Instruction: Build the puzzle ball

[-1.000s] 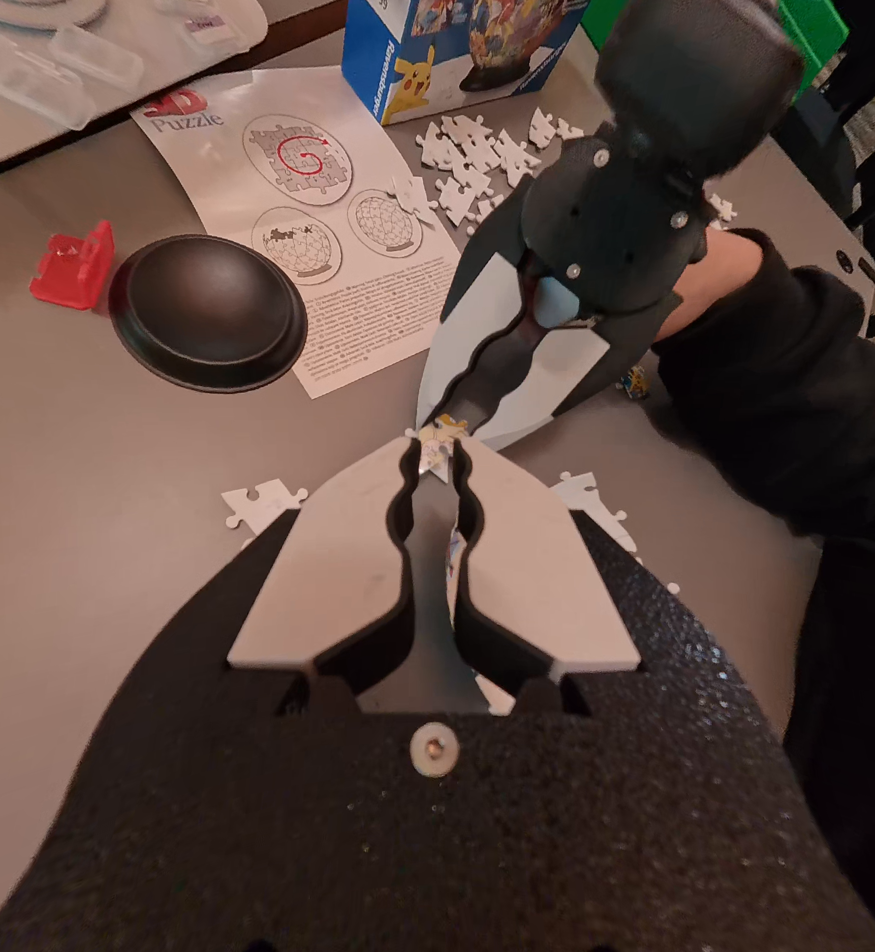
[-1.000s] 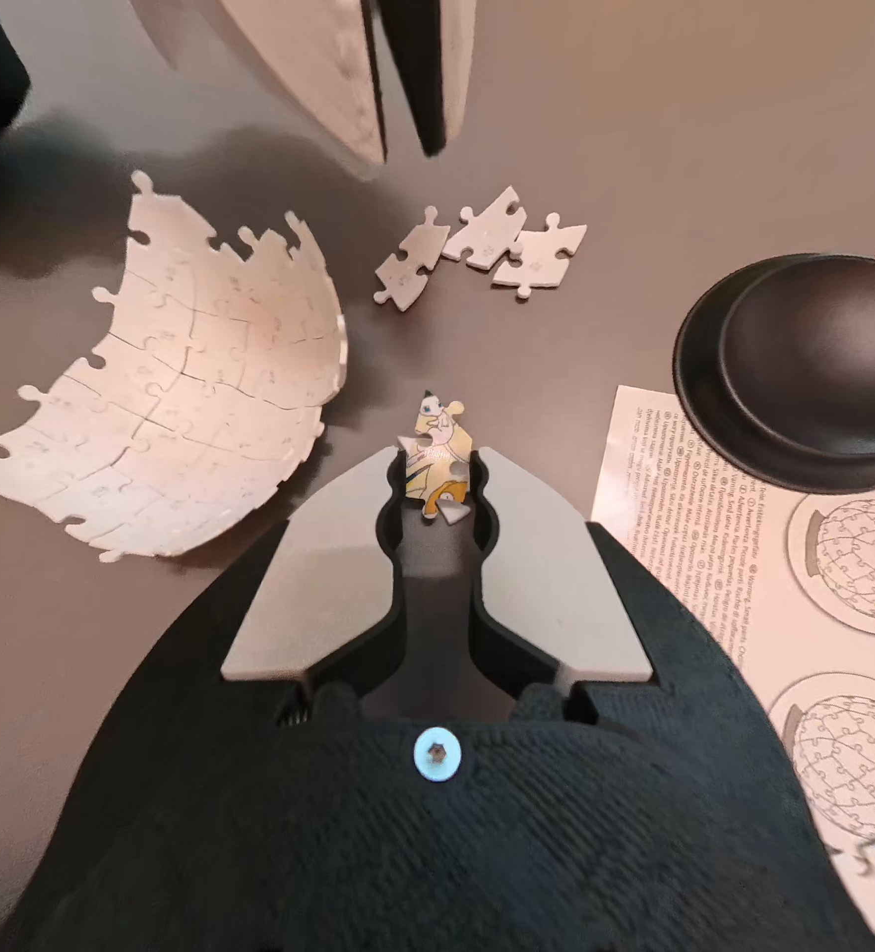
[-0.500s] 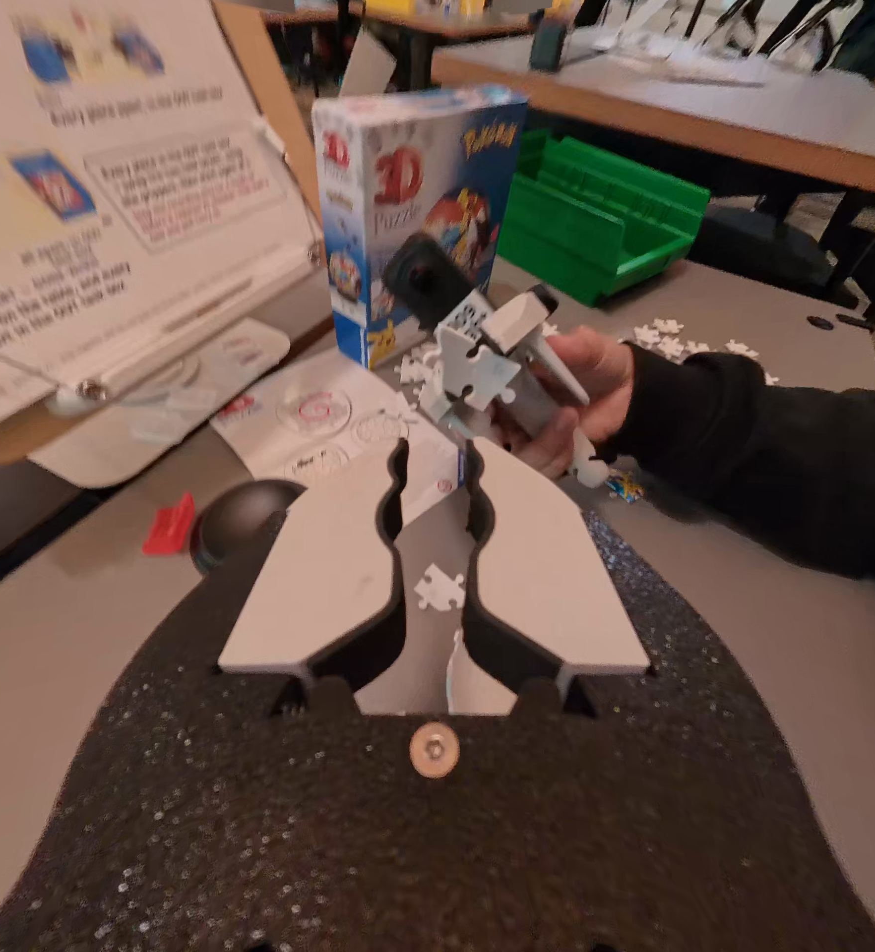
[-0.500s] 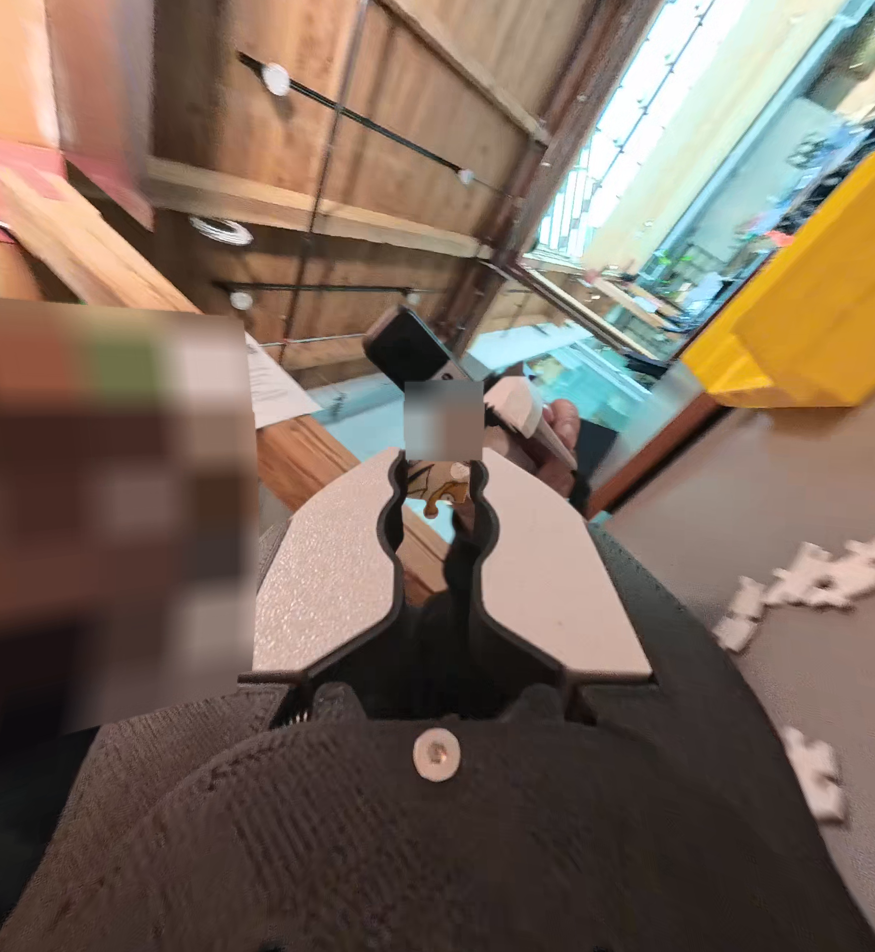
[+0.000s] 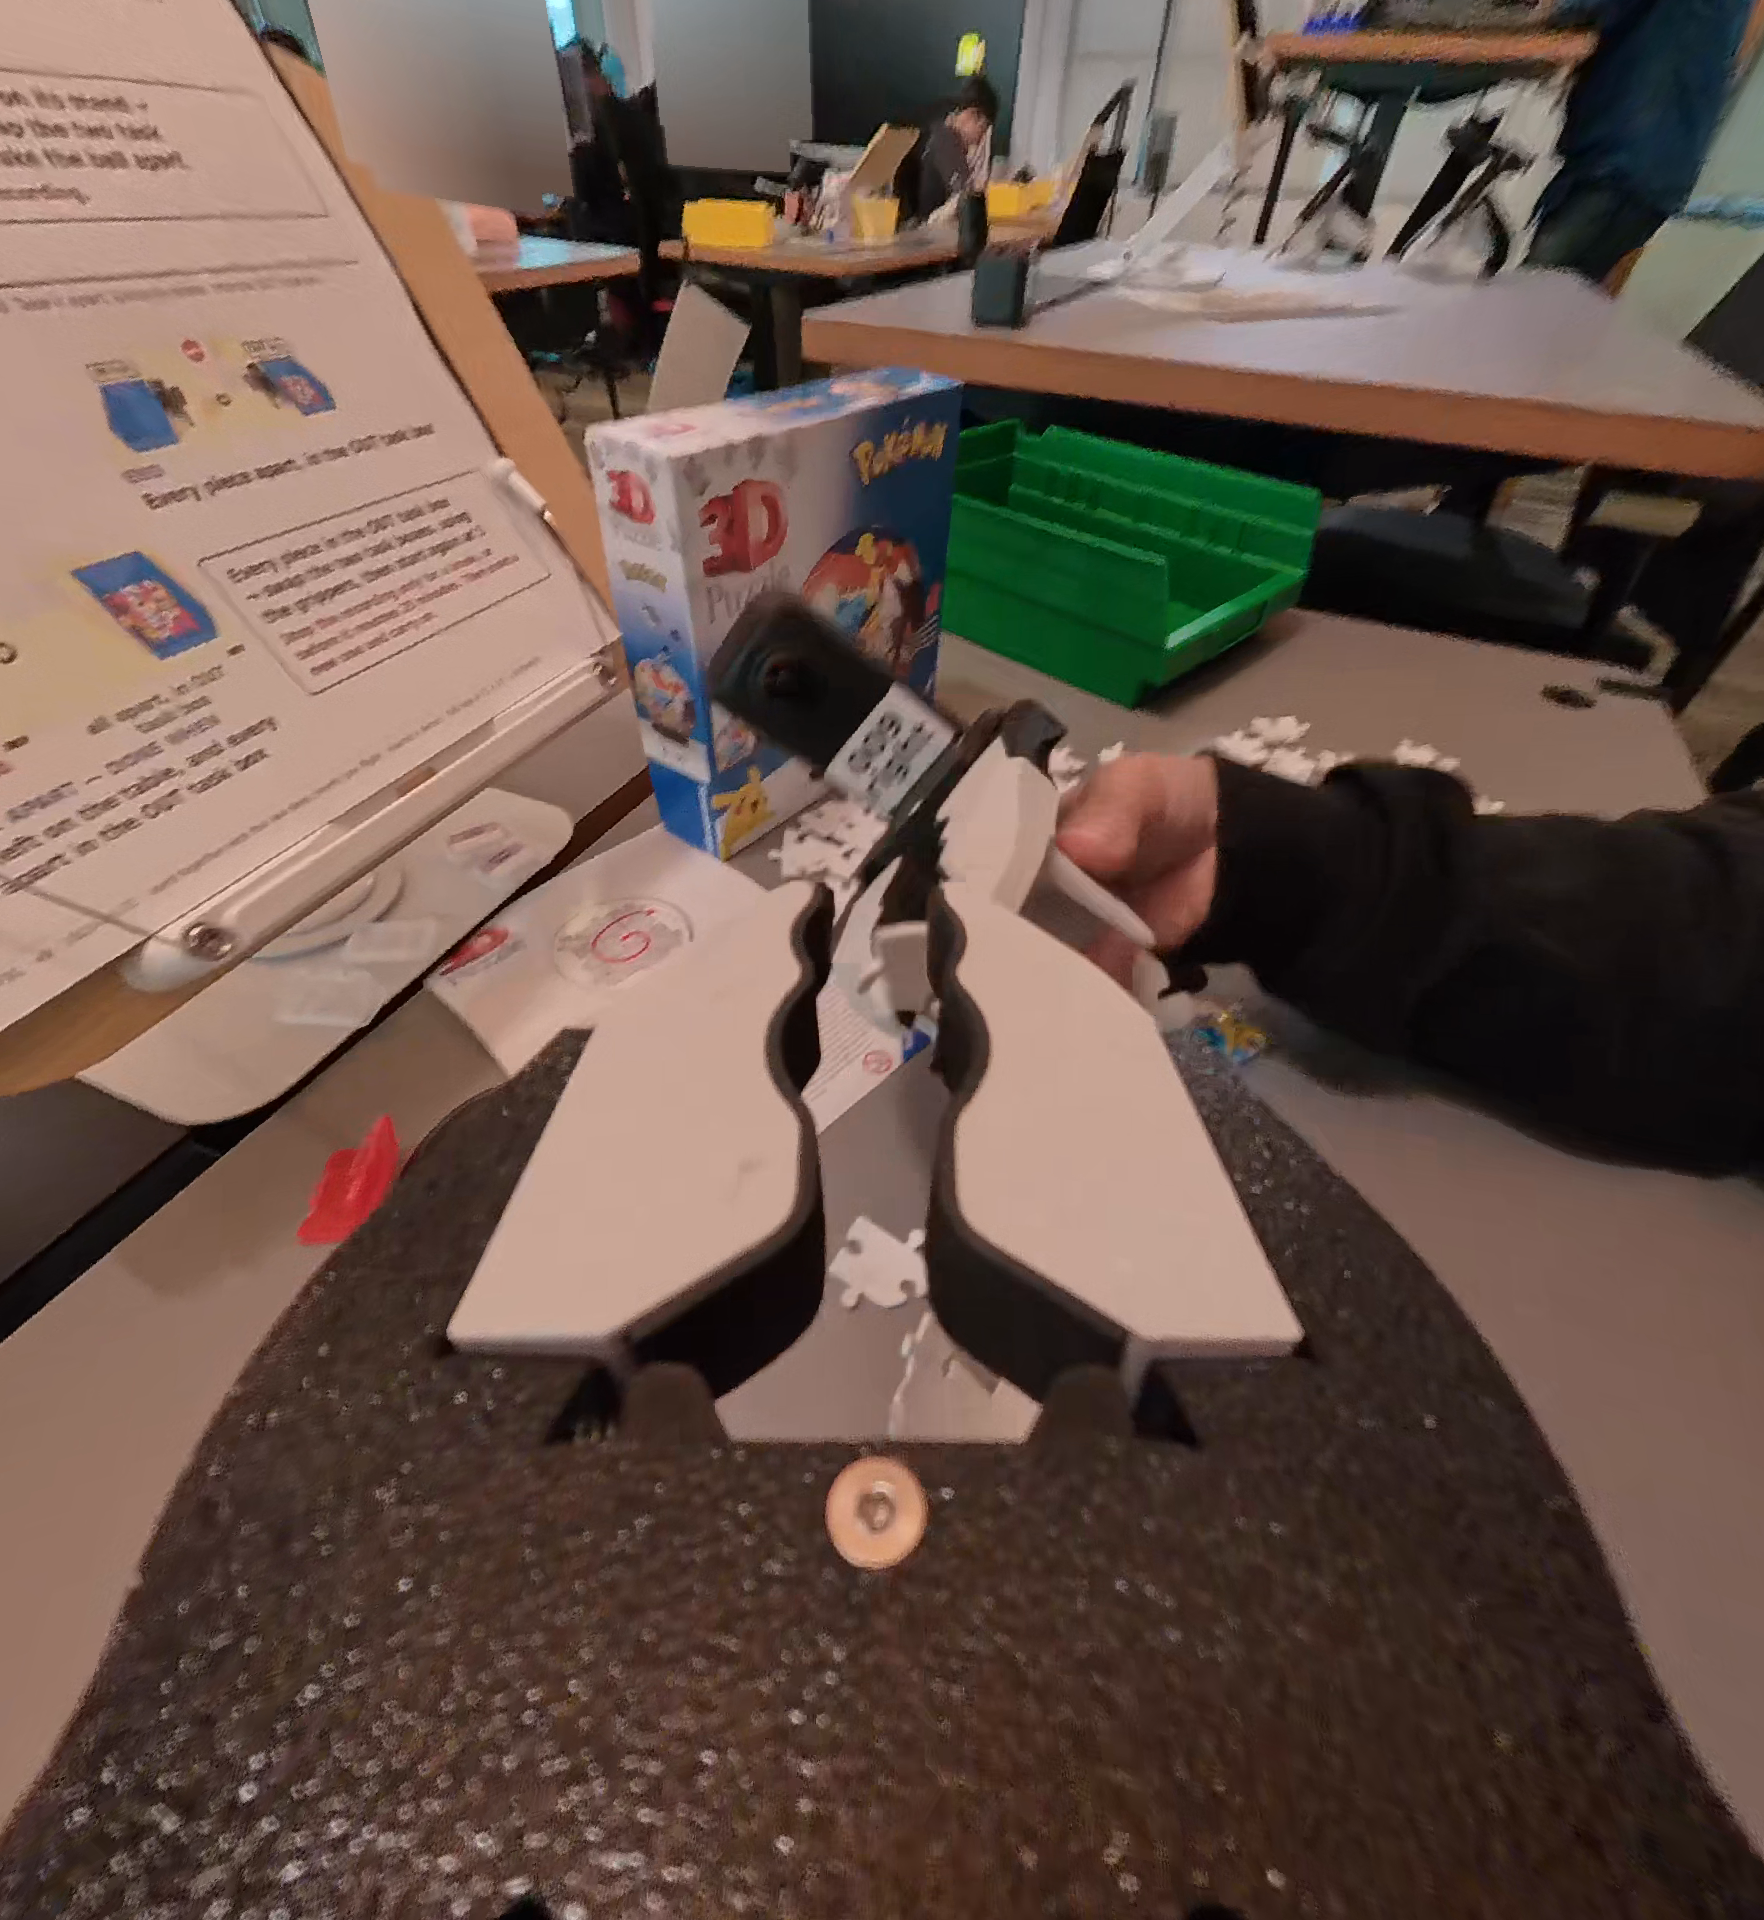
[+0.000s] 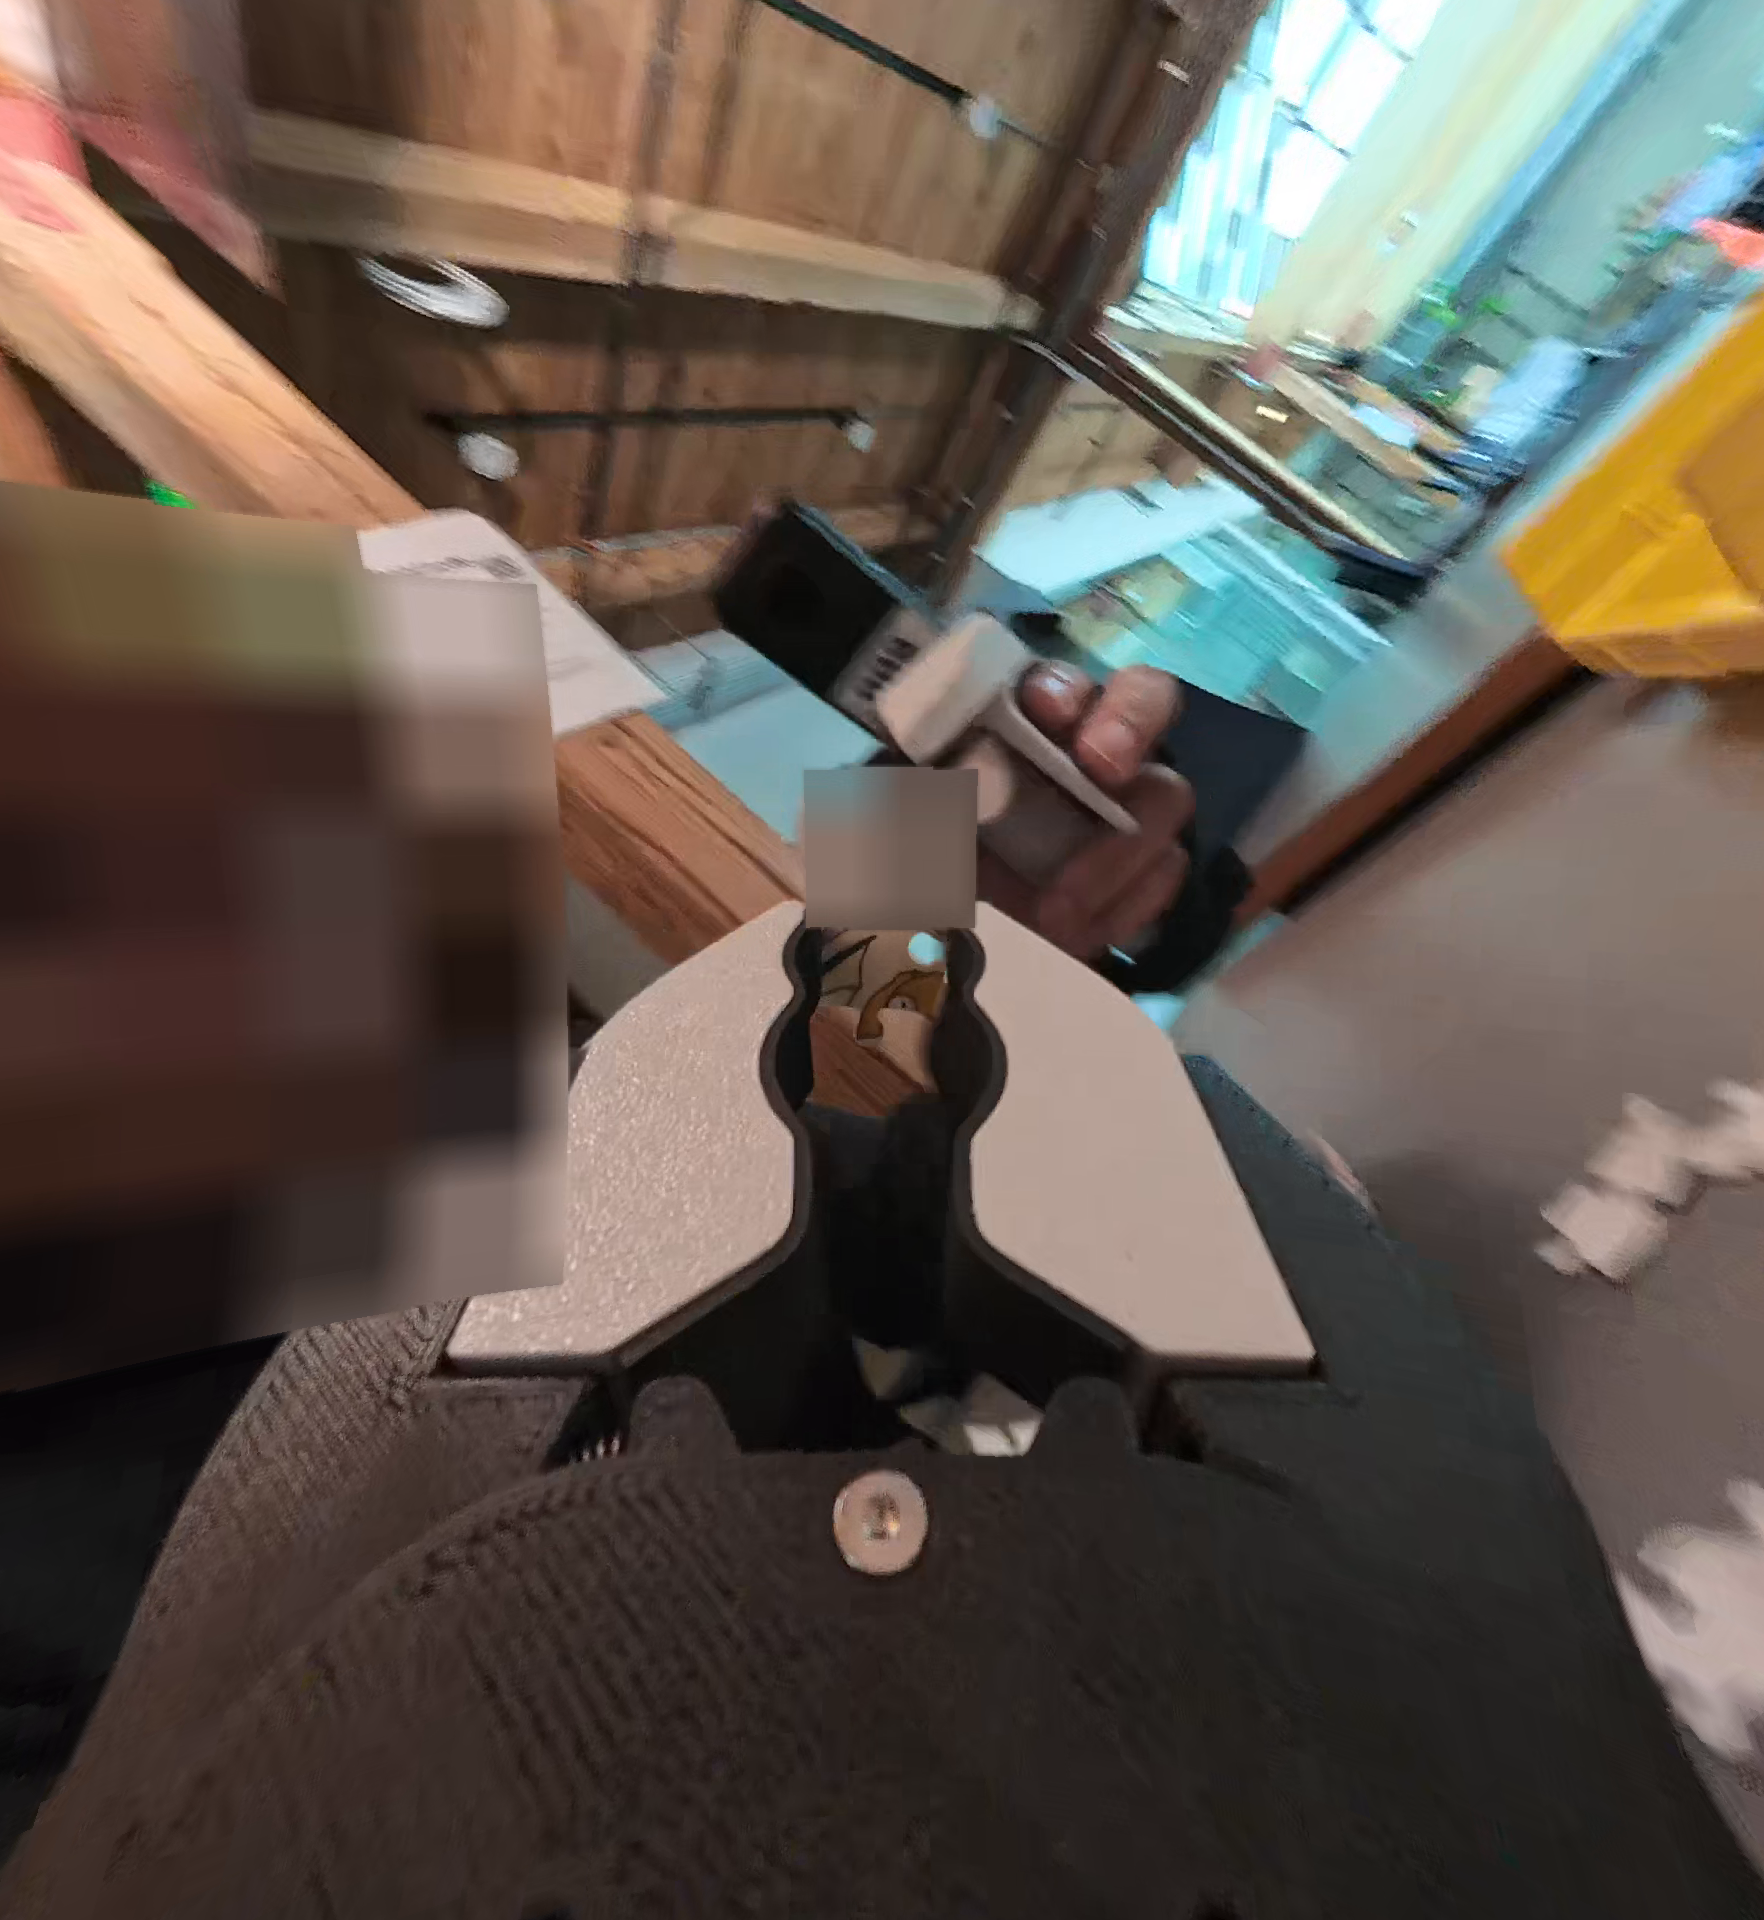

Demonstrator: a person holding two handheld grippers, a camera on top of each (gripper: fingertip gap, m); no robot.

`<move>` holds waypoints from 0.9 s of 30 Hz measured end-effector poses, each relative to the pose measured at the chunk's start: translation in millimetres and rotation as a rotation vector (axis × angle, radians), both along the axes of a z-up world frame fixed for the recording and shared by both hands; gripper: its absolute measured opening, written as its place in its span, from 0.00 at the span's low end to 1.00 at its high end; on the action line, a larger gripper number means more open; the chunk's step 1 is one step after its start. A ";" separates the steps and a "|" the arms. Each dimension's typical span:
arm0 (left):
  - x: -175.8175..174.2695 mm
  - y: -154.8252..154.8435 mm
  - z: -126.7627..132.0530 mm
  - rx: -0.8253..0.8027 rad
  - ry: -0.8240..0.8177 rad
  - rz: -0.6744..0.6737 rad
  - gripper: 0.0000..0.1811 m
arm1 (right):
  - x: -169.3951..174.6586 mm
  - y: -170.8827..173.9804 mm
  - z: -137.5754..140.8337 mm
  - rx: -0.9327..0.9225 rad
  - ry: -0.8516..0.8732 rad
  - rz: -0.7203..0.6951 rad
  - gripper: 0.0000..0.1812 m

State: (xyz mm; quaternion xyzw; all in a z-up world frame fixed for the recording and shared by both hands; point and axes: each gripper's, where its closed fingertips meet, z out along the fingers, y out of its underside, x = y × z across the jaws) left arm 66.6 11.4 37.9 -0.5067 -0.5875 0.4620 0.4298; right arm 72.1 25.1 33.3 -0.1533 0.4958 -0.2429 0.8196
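Yellow-printed puzzle piece point(image 6: 893, 992) — upright, long axis vertical — pinched in right hand-held gripper point(image 6: 883, 951).

The left gripper point(image 5: 876, 935) had smooth matt grey plastic fingers on a rough, speckled black body with a shiny metal screw point(image 5: 875, 1510). The table point(image 5: 1480, 1299) at right looked smooth, matt grey. The puzzle box point(image 5: 784, 582) at upper centre was glossy printed cardboard. The green bin point(image 5: 1117, 582) was shiny plastic. In the right wrist view, wood panels point(image 6: 566, 156) filled the top.
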 end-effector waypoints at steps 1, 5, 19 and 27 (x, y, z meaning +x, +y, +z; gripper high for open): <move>-0.1 -1.3 -5.8 -0.015 -0.030 0.004 0.09 | 0.1 -3.8 -12.4 -0.014 0.101 -0.037 0.13; -4.9 -1.6 -29.9 -0.025 -0.124 -0.023 0.00 | -1.1 -1.4 -33.4 -0.048 0.269 -0.045 0.13; 8.2 -11.6 -80.0 0.199 -0.216 -0.098 0.12 | 19.5 -12.1 -84.5 -0.023 0.459 -0.035 0.13; 4.5 -0.3 -57.7 0.114 -0.090 -0.162 0.07 | 9.7 -4.6 -47.7 -0.030 0.224 0.011 0.00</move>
